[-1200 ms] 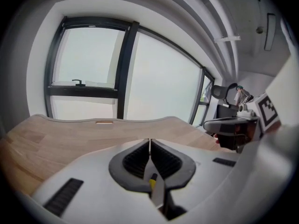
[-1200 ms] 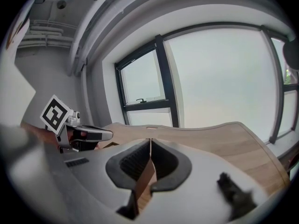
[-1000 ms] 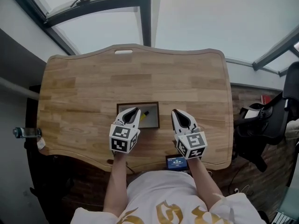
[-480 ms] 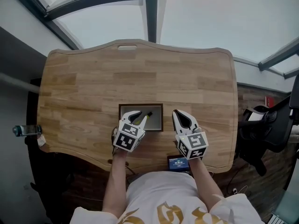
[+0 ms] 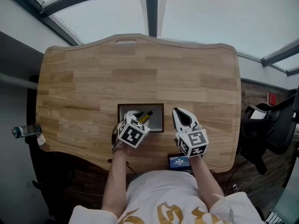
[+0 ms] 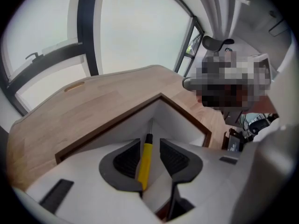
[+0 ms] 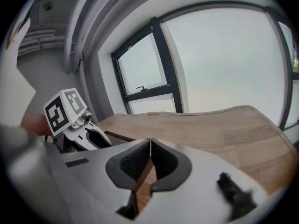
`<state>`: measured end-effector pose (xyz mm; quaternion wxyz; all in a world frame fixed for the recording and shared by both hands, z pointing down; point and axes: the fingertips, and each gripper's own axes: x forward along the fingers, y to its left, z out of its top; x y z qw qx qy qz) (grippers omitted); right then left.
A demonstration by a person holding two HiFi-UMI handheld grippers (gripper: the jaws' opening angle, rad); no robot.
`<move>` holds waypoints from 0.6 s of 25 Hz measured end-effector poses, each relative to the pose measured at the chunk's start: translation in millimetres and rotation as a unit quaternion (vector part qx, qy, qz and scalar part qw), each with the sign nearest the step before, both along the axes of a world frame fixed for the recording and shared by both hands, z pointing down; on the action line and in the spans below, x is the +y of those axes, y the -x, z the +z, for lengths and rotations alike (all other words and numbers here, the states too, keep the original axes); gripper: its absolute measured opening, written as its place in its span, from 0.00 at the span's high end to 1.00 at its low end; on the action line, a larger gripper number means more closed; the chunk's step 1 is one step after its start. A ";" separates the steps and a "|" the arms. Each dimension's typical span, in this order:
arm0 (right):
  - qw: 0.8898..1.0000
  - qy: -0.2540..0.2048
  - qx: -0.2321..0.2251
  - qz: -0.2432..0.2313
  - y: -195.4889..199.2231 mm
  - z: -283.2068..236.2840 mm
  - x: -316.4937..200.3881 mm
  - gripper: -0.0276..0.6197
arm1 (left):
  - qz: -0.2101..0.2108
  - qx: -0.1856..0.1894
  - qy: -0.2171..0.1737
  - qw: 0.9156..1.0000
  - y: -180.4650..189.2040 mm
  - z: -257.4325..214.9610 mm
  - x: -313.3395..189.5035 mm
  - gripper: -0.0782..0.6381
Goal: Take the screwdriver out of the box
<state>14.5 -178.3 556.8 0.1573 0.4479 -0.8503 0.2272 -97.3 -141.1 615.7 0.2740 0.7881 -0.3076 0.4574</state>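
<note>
**Grasp approach.** The left tool tips steeply into the shallow brown-rimmed, white-floored box, which sits toward 6 o'clock on the pale wooden counter. Its jaws have just been opening and stand released, straddling the yellow-handled screwdriver. The screwdriver lies on the box floor with its thin shaft pointing to 12 o'clock in the left gripper view, and the pads do not appear to press the handle. To do this step well, the tool should probably sink until both pads flank the middle of the handle, stay centred so that neither jaw strikes the rim, clench, then lift straight up. The right tool, clenched on nothing, is held at 3 o'clock of the box and apart from it. A small dark device with a blue screen lies at 5 o'clock on the near edge, and a bottle shows beyond the counter at 9 o'clock. The box walls look like the likeliest obstruction.
</note>
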 end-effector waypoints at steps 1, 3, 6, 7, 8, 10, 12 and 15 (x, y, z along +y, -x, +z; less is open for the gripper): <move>1.000 0.002 0.000 0.001 -0.5 1.8 -0.8 0.91 | 0.002 -0.005 0.012 1.000 -0.8 4.0 1.3 0.69; 1.000 0.005 0.000 0.002 -2.1 4.9 -2.8 0.91 | 0.007 -0.015 0.032 0.999 -1.9 11.2 3.2 0.69; 1.000 0.009 0.002 0.004 -5.9 9.5 -5.7 0.91 | 0.016 -0.032 0.053 0.998 -2.5 20.0 4.8 0.69; 1.000 0.010 0.004 0.004 -7.0 11.7 -6.3 0.91 | 0.019 -0.037 0.058 0.997 -2.2 22.4 4.8 0.69; 1.000 0.012 0.006 0.003 -7.9 14.2 -6.6 0.91 | 0.020 -0.043 0.061 0.997 -1.6 24.7 4.6 0.68; 1.000 0.016 0.009 0.000 -9.0 19.1 -6.7 0.91 | 0.021 -0.053 0.066 0.996 0.6 29.0 3.3 0.68; 1.000 0.020 0.010 -0.001 -10.2 22.5 -7.5 0.91 | 0.022 -0.061 0.069 0.995 1.3 32.0 1.9 0.68; 1.000 0.025 0.008 -0.001 -10.5 26.6 -9.7 0.91 | 0.026 -0.064 0.079 0.994 -2.2 33.2 1.5 0.68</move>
